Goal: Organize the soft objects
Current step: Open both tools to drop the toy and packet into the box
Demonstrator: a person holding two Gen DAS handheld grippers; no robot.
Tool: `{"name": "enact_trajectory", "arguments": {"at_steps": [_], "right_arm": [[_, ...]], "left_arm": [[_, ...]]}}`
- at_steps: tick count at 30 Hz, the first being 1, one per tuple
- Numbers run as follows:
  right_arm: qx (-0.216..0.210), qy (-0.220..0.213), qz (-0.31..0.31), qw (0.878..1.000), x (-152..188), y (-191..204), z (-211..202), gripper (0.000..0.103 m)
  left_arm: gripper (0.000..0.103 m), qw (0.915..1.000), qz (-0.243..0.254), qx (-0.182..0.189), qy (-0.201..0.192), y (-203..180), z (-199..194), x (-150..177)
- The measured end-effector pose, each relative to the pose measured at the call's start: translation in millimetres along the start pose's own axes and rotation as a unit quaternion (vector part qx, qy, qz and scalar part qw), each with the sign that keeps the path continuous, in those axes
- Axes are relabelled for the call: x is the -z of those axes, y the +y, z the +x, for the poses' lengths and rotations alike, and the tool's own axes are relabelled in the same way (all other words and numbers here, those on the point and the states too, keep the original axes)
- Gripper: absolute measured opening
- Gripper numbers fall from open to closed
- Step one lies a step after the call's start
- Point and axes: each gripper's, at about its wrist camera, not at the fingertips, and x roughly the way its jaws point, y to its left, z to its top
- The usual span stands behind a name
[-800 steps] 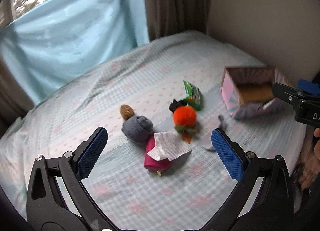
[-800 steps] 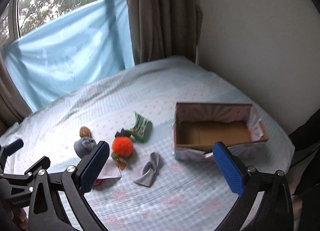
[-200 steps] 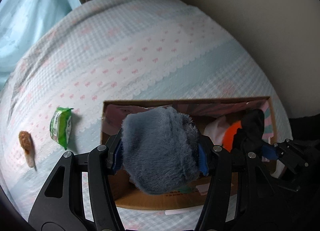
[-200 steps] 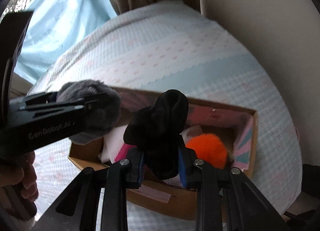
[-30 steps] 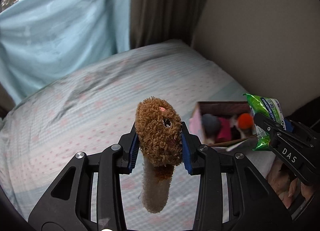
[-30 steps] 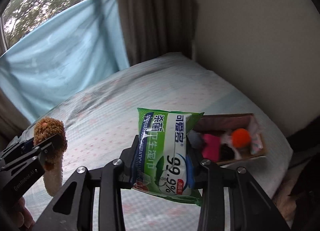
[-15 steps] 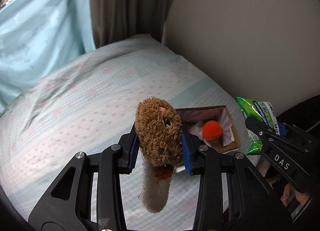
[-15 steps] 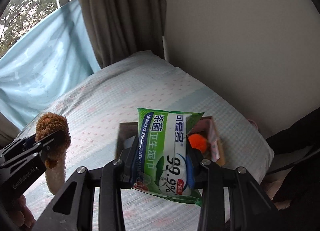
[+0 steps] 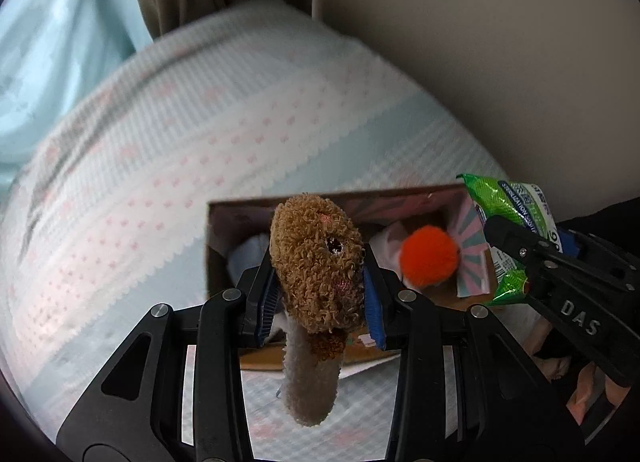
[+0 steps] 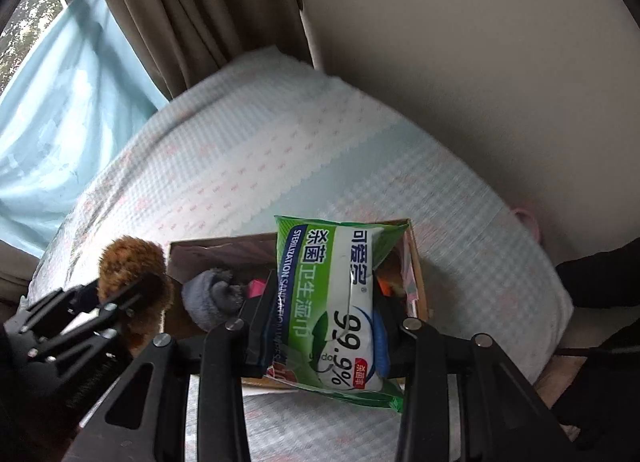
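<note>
My left gripper (image 9: 320, 298) is shut on a brown curly plush toy (image 9: 316, 262) with a beige tail hanging down, held above the open cardboard box (image 9: 224, 214). An orange pompom (image 9: 430, 256) and white cloth lie in the box. My right gripper (image 10: 320, 338) is shut on a green and white wet-wipes pack (image 10: 340, 302), held over the box (image 10: 212, 246). The right wrist view shows a grey plush (image 10: 212, 296) and a pink item inside the box, and the brown plush (image 10: 128, 262) at the left. The wipes pack also shows in the left wrist view (image 9: 508, 202).
The box sits on a bed with a light blue and pink patterned cover (image 9: 160, 142), near its right edge. A beige wall (image 10: 480, 62) stands behind it, with brown curtains (image 10: 192, 14) and a light blue cloth (image 10: 60, 102) at the back left.
Both grippers have moved closer to the box and now hang over it, each still holding its object. The box looks larger and more centred in both views.
</note>
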Motion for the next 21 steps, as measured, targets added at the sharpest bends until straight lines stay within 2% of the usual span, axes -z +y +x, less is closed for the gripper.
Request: {"name": "enact_trajectory", "arguments": {"at_steps": [5, 9, 10, 11, 12, 13, 14, 16, 17, 21], "right_arm": [[-0.034, 0.054, 0.010, 0.998, -6, -8, 47, 0.035], [-0.060, 0.092, 0.019, 0.994, -13, -11, 75, 0.035], [-0.069, 0.104, 0.024, 0.992, -15, -11, 83, 0.035], [-0.082, 0.121, 0.032, 0.989, -17, -12, 91, 0.036], [-0.093, 0.137, 0.038, 0.985, -19, -12, 98, 0.043], [-0.099, 0.150, 0.041, 0.983, -21, -13, 104, 0.053], [-0.101, 0.158, 0.044, 0.981, -21, -15, 108, 0.061], [-0.105, 0.159, 0.045, 0.981, -22, -17, 109, 0.098], [-0.106, 0.156, 0.046, 0.981, -21, -18, 108, 0.102], [-0.082, 0.148, 0.039, 0.985, -18, -17, 102, 0.102]], "left_arm": [[0.033, 0.9980, 0.006, -0.014, 0.062, -7, 58, 0], [0.034, 0.9956, 0.009, -0.016, 0.092, -14, 80, 2], [0.041, 0.9949, 0.014, -0.017, 0.099, -15, 84, 2], [0.056, 0.9940, 0.023, -0.017, 0.106, -17, 86, 1], [0.070, 0.9929, 0.040, -0.021, 0.111, -19, 86, 1], [0.099, 0.9926, 0.048, -0.025, 0.109, -18, 83, 0], [0.103, 0.9928, 0.059, -0.031, 0.099, -17, 78, 1], [0.103, 0.9919, 0.074, -0.040, 0.095, -14, 73, 5], [0.103, 0.9915, 0.075, -0.041, 0.098, -6, 74, 4], [0.103, 0.9917, 0.070, -0.038, 0.101, -1, 68, 7]]}}
